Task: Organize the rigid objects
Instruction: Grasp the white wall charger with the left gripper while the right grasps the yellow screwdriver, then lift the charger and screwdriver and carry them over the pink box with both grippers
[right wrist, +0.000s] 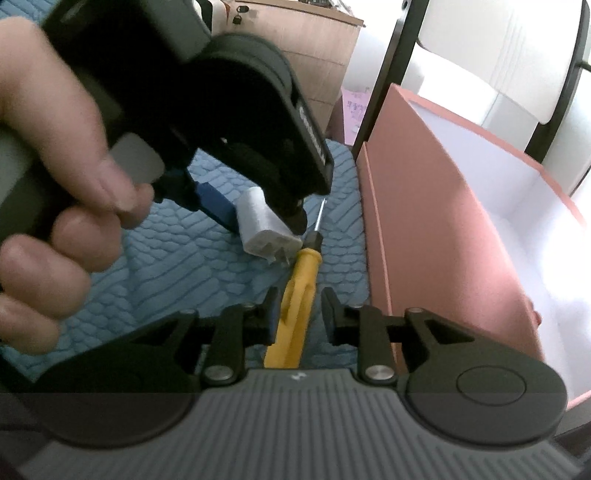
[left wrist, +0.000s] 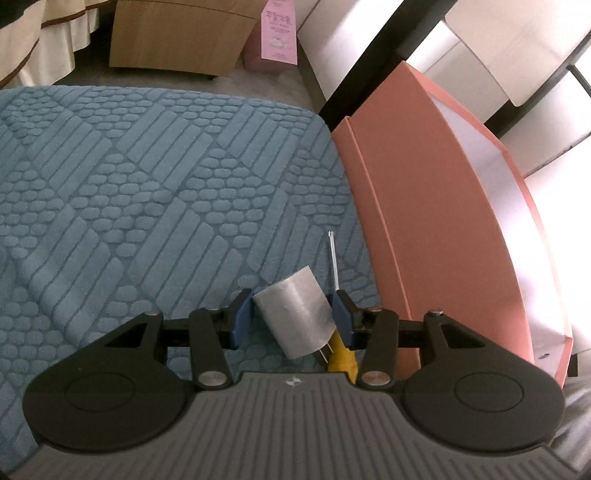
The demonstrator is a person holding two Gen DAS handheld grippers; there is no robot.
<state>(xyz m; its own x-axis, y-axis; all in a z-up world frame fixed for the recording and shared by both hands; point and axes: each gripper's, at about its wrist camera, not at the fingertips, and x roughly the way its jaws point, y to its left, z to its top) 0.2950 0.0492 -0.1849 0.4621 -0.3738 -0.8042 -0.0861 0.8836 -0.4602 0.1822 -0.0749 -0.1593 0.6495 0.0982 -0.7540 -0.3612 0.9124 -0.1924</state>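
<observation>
A white charger [left wrist: 295,314] lies tilted on the blue textured mat [left wrist: 147,184], its prongs toward the camera. My left gripper [left wrist: 291,306] straddles it, blue pads close on both sides; a thin dark gap shows at the left pad, so it reads as open. Beside it lies a yellow-handled screwdriver [left wrist: 341,356], its shaft pointing away. In the right wrist view my right gripper [right wrist: 299,306] is open, the screwdriver [right wrist: 299,280] handle between its jaws with space on each side. A hand [right wrist: 55,221] holds the left gripper [right wrist: 260,218] over the charger [right wrist: 266,225].
An open pink box [left wrist: 424,221] with a white inside stands along the mat's right edge, also the pink box [right wrist: 424,221] right of the screwdriver. A wooden cabinet [left wrist: 177,33] and a pink packet [left wrist: 279,33] sit on the floor beyond the mat.
</observation>
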